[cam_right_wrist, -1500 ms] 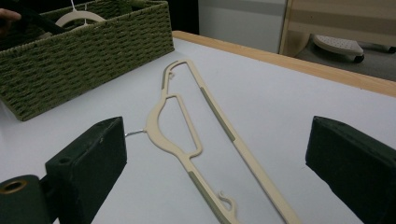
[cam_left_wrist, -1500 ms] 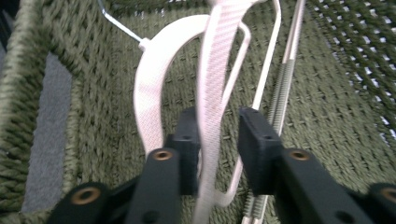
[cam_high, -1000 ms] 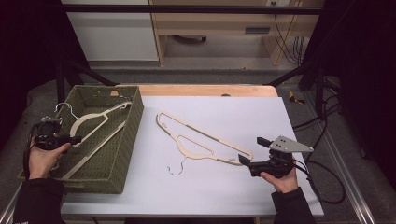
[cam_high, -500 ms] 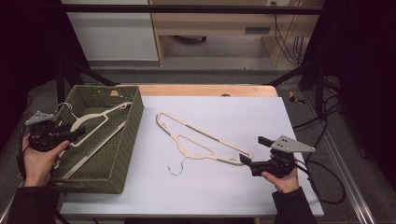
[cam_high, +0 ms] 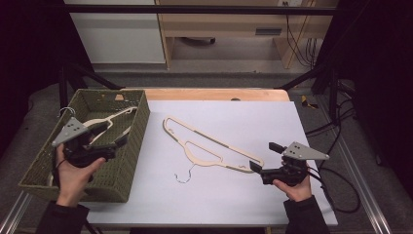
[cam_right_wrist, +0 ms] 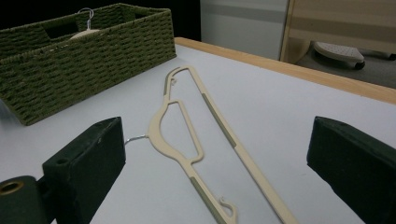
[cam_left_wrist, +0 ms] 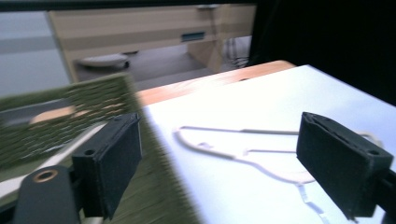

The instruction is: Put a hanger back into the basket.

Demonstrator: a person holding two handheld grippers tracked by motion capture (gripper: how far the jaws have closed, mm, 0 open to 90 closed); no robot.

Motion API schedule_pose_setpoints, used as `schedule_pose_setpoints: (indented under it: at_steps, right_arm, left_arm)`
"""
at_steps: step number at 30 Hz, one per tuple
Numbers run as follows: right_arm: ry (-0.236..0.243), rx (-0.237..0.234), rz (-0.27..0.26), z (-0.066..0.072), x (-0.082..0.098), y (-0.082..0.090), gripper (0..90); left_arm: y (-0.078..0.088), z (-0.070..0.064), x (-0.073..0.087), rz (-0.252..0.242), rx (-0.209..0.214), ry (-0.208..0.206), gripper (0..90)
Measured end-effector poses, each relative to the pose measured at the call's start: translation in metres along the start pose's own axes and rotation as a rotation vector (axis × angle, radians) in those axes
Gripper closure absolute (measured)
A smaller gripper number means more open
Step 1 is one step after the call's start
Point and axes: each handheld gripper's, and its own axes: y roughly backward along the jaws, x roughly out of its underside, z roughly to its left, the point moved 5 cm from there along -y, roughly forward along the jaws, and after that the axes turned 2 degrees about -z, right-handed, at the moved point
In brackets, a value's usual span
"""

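We find the right gripper (cam_high: 263, 158) nearest the table's front edge, held low over the white table (cam_high: 302, 122) at the right. Its jaws stand wide apart and hold nothing; in the right gripper view they frame the near end of the cream hanger (cam_right_wrist: 201, 140) without touching it.

We find the left gripper (cam_high: 114, 139) held above the green wicker basket (cam_high: 129, 161) at the left side. Its jaws are likewise spread and empty; the left gripper view (cam_left_wrist: 219, 168) is motion-blurred, with the basket wall (cam_left_wrist: 70, 116) behind the one jaw and the hanger (cam_left_wrist: 233, 149) on the table beyond.

Between the two grippers, the cream hanger (cam_high: 209, 146) lies flat on the white surface, running diagonally from near the basket toward the right gripper. Its metal hook (cam_high: 184, 176) points toward the front edge.

Inside the basket we see a second hanger (cam_high: 109, 119), tilted, its hook (cam_high: 65, 111) over the far left rim.

Beyond the table's wooden far edge (cam_high: 214, 93) stands a wooden shelf unit (cam_high: 229, 24) on the floor.
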Motion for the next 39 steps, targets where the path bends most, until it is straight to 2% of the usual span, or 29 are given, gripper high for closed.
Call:
schedule_pose_setpoints:
  at_steps: [4, 7, 14, 18, 24, 27, 31, 34, 39]
  right_arm:
    - [-0.003, -0.001, -0.011, 0.000, 0.000, 0.002, 5.0]
    - [-0.005, -0.003, -0.011, 0.000, 0.000, 0.003, 4.9]
    - [-0.002, -0.001, -0.022, -0.001, -0.001, 0.004, 5.1]
    - [-0.002, 0.002, -0.021, -0.001, -0.001, 0.004, 5.1]
    - [-0.001, -0.001, -0.018, -0.001, 0.000, 0.004, 5.1]
    - [-0.003, -0.006, -0.025, -0.001, -0.001, 0.005, 5.4]
    - [-0.001, -0.010, -0.015, 0.000, 0.001, 0.004, 5.4]
    - [0.003, -0.014, -0.014, 0.000, 0.001, 0.003, 5.5]
    - [0.007, -0.021, -0.013, 0.001, 0.002, 0.002, 5.6]
  left_arm:
    - [-0.014, -0.028, 0.006, -0.007, 0.051, -0.017, 12.7]
    - [-0.025, -0.046, 0.014, 0.012, 0.079, -0.028, 12.3]
    - [-0.058, -0.075, 0.036, 0.091, 0.098, -0.069, 12.7]
    - [-0.077, -0.089, 0.050, 0.138, 0.110, -0.070, 13.9]
    - [-0.101, -0.099, 0.069, 0.201, 0.115, -0.080, 16.4]
    - [-0.111, -0.102, 0.077, 0.230, 0.116, -0.069, 18.4]
    - [-0.123, -0.104, 0.088, 0.292, 0.115, -0.081, 26.1]
    - [-0.130, -0.107, 0.095, 0.307, 0.107, -0.087, 32.1]
    - [-0.143, -0.112, 0.113, 0.391, 0.094, -0.086, 41.5]
